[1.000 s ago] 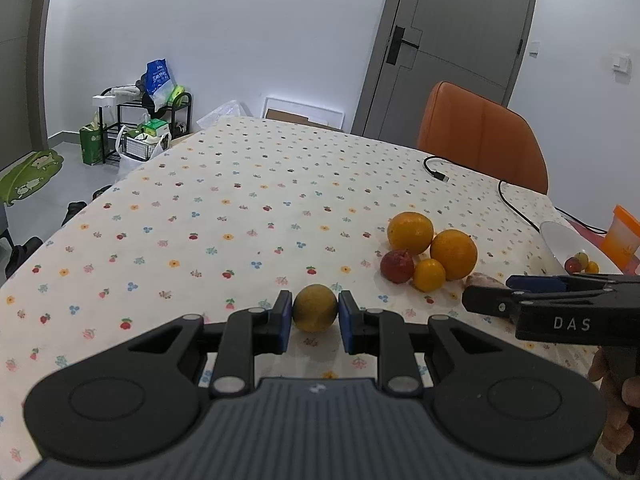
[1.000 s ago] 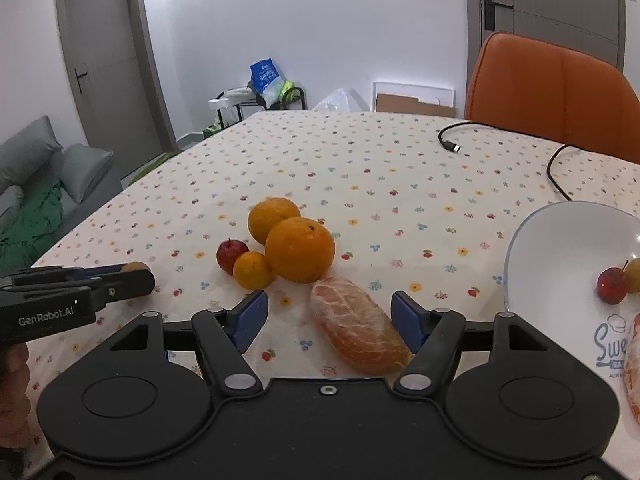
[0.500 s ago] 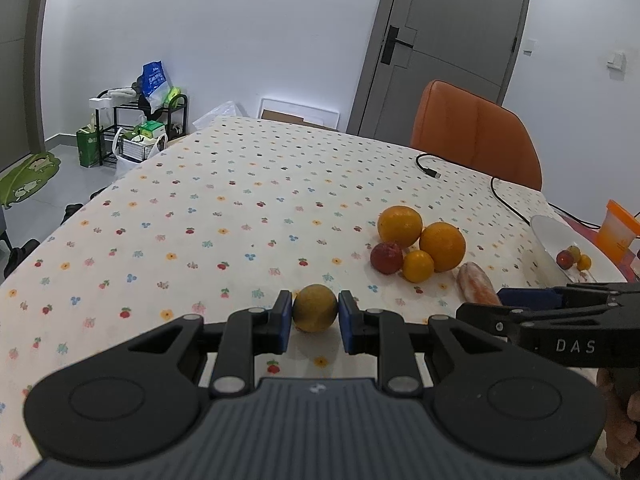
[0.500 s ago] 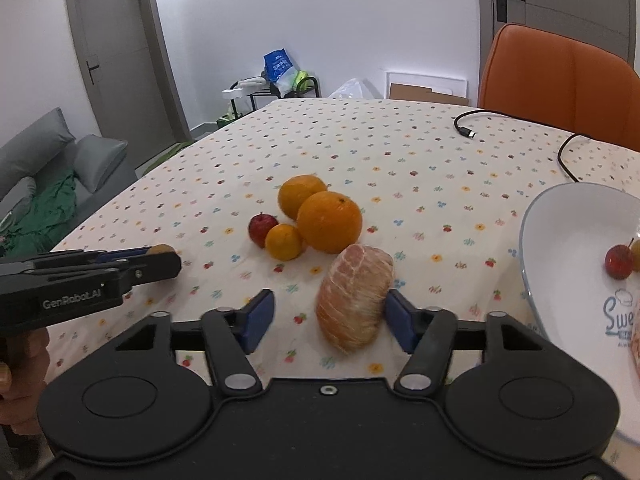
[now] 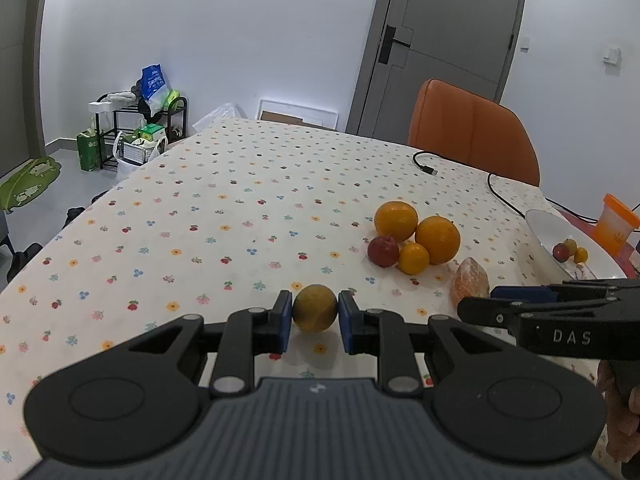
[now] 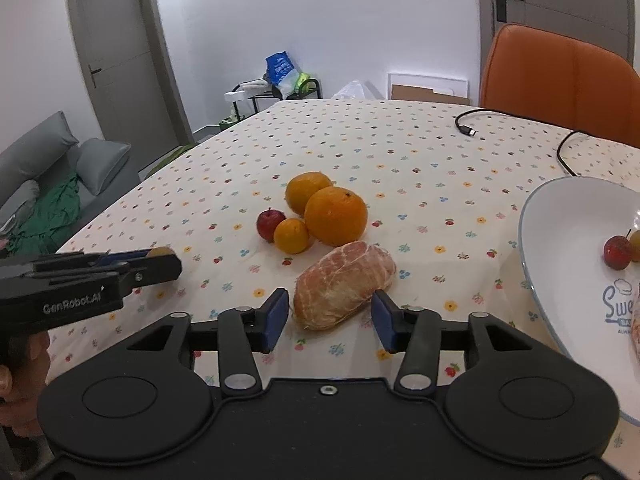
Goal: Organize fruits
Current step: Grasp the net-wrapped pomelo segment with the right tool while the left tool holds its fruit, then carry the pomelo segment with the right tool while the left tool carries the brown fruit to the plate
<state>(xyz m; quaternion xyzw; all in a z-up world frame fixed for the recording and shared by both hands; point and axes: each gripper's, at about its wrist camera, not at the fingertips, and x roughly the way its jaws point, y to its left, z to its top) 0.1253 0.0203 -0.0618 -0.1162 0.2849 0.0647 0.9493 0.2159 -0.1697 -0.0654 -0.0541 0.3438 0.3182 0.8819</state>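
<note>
Right gripper point(image 6: 330, 320): jaws released, straddling peeled citrus point(image 6: 343, 283) on table point(image 6: 400, 152); long axis slanted across gap; plate point(image 6: 560, 240) to right. Left gripper point(image 5: 314, 322): jaws clenched on yellow fruit point(image 5: 314, 307).

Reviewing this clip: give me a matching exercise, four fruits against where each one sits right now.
Column 1
1. yellow-green fruit
2. peeled pomelo piece
3. red apple
4. small red fruit

Column 2
A. on the white plate
B. on the tablecloth, between the open right gripper fingers
C. clamped in the left gripper
D. in the cluster beside the oranges

Pairs: 1-C, 2-B, 3-D, 4-A
</note>
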